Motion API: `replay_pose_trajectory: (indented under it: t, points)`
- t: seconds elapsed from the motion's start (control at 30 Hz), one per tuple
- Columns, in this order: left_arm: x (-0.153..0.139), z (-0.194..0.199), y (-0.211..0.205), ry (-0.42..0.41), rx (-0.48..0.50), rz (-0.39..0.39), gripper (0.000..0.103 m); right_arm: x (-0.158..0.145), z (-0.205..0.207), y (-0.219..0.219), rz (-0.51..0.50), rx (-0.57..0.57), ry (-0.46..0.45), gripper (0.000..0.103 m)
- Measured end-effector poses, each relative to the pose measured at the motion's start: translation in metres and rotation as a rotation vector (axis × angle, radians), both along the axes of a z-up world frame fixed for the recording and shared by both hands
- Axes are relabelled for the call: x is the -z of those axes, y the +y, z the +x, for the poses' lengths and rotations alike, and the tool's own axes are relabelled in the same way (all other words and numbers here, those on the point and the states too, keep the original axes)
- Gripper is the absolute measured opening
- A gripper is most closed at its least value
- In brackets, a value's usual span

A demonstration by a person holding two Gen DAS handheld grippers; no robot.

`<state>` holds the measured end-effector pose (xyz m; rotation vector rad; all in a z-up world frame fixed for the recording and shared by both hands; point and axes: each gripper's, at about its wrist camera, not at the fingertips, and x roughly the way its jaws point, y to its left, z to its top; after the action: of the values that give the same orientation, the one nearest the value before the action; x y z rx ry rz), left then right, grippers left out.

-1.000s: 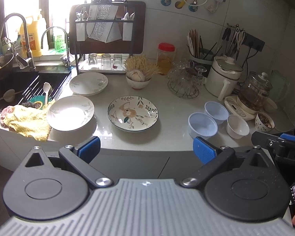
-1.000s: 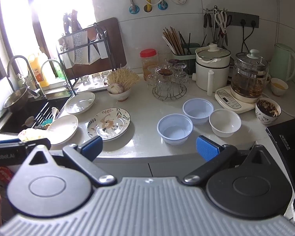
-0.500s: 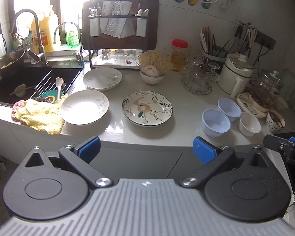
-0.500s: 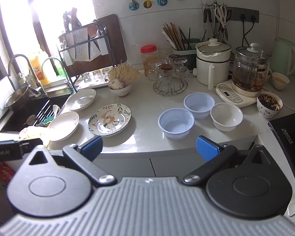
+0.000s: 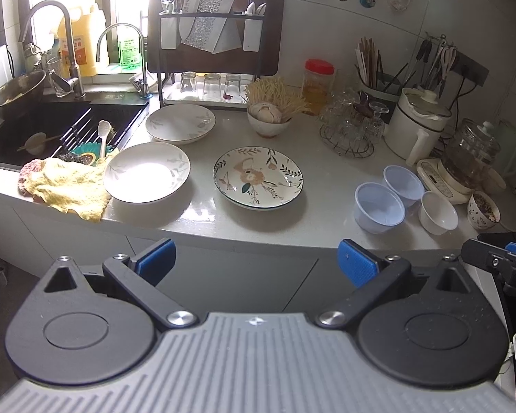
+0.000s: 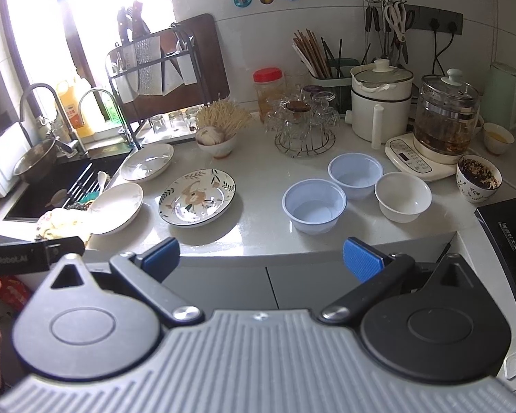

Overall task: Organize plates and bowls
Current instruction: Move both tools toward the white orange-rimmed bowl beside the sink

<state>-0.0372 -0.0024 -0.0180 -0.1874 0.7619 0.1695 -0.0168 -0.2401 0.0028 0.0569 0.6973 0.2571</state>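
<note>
Three plates are lying on the bench (image 5: 326,172): a floral plate (image 5: 258,178) at the centre, a plain white plate (image 5: 147,172) to its left with its rim touching a yellow cloth (image 5: 68,186), and a second white plate (image 5: 180,123) behind that one, near the sink (image 5: 51,127). Three empty bowls are sitting in a tight cluster to the right: two pale blue bowls, the nearer (image 6: 314,205) and the farther (image 6: 355,175), and one white bowl (image 6: 402,197) just beside them. A fourth bowl (image 5: 268,120), holding garlic, is standing behind the floral plate.

The front edge of the bench is running below the plates and bowls; the nearer blue bowl and the plain white plate are sitting closest to it. Bare bench is lying open between the floral plate and the bowl cluster. The back of the bench is crowded by a glass rack (image 6: 304,127), a white pot (image 6: 382,103) and a glass kettle (image 6: 443,117).

I am holding my left fingers (image 5: 257,263) spread wide and off the bench, in front of the cabinet doors, gripping nothing. My right fingers (image 6: 261,258) are likewise standing wide apart, touching nothing, below the bench edge.
</note>
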Motion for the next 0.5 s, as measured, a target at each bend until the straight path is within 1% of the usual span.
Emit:
replay_pose_trajectory:
  t: [0.1,0.2,0.43,0.5]
  points:
    - [-0.0021,-0.0004,-0.0005,0.005,-0.006,0.001,0.102,-0.0033,0.0019,0.0003,-0.011,0.002,-0.004,0.103]
    - [-0.0044,-0.001,-0.0012,0.006,-0.013,0.006,0.102,-0.0051,0.0023,-0.0003,0.002,-0.009,-0.009,0.103]
    - [-0.0039,0.0001,-0.0025,0.028,-0.012,0.017,0.102,-0.0039,0.0066,0.0,0.036,-0.026,0.009,0.103]
    - [-0.004,0.0003,-0.0032,0.03,-0.013,0.018,0.102,-0.0047,0.0051,0.004,0.023,-0.044,-0.004,0.103]
